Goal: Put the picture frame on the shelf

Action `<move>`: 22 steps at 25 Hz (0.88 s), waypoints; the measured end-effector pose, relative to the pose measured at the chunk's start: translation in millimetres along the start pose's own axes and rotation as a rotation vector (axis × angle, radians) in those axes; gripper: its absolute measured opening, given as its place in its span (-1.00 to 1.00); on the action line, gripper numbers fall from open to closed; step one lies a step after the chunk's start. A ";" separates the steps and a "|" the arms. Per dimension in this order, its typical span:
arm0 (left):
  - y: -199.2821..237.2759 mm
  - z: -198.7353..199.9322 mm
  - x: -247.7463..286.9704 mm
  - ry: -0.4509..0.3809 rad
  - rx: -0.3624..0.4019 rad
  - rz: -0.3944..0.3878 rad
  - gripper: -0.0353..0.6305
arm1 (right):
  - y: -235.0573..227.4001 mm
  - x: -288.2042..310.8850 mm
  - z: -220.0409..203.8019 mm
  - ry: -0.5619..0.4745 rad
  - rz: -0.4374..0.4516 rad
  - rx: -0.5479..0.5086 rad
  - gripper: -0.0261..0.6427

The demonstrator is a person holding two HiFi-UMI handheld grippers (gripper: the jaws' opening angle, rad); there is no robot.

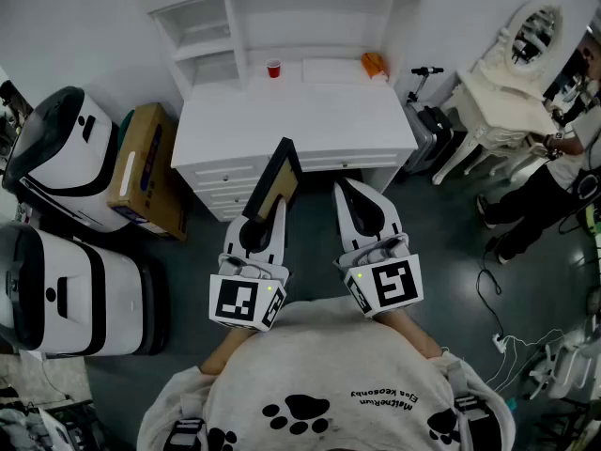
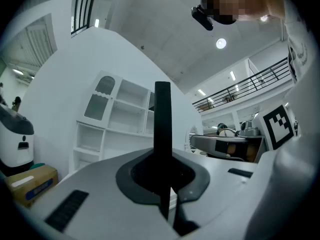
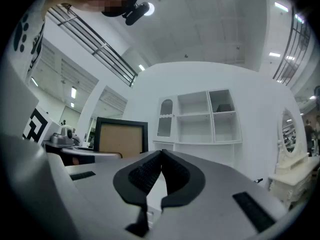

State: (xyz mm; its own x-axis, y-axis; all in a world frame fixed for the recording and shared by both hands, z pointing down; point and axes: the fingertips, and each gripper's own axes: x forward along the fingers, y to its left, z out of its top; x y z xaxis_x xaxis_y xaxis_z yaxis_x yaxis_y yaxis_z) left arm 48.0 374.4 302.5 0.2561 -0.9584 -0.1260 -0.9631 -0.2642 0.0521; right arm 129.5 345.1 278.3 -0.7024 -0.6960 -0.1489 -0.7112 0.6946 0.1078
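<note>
A black picture frame (image 1: 278, 181) with a brown back stands edge-on between the jaws of my left gripper (image 1: 264, 216), which is shut on its lower edge. In the left gripper view the frame (image 2: 162, 129) rises as a thin black bar from the closed jaws. The right gripper view shows the frame (image 3: 120, 138) from the side, at the left. My right gripper (image 1: 355, 195) is shut with nothing in it, beside the left one. The white shelf unit (image 1: 282, 17) stands ahead over a white dresser (image 1: 296, 120); both gripper views show the shelf unit (image 2: 122, 119) (image 3: 200, 116).
A red cup (image 1: 273, 68) and an orange object (image 1: 375, 64) sit at the back of the dresser top. White robot shells (image 1: 61, 163) and a cardboard box (image 1: 141, 167) stand at the left. A white vanity with mirror (image 1: 512, 83) and a person (image 1: 554, 181) are at the right.
</note>
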 end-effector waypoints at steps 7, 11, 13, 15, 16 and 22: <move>8.9 0.4 0.0 -0.001 0.001 0.001 -0.82 | 3.1 7.5 -1.4 0.002 -0.002 -0.007 -0.82; 21.4 -0.1 -1.0 -0.002 -0.001 0.001 -0.82 | 8.4 17.3 -3.0 0.001 -0.005 0.003 -0.82; 28.0 -0.1 -1.6 -0.005 -0.001 0.000 -0.82 | 8.8 21.8 -4.2 -0.007 -0.014 0.030 -0.82; 33.6 -1.3 -2.7 -0.006 -0.002 -0.002 -0.82 | 7.7 24.0 -6.3 -0.015 -0.029 0.057 -0.82; 36.0 -2.4 -3.4 -0.004 -0.004 -0.003 -0.82 | 7.2 24.1 -7.7 -0.016 -0.038 0.064 -0.82; 45.3 -8.9 -5.1 0.008 -0.017 -0.013 -0.82 | 6.5 25.8 -14.2 -0.009 -0.063 0.085 -0.82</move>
State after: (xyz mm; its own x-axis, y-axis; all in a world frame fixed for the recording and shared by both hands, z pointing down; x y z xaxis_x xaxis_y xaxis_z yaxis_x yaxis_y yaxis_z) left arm 3.7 366.4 314.4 0.2691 -0.9557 -0.1188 -0.9581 -0.2782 0.0677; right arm 106.3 329.1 289.1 -0.6556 -0.7377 -0.1615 -0.7489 0.6625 0.0140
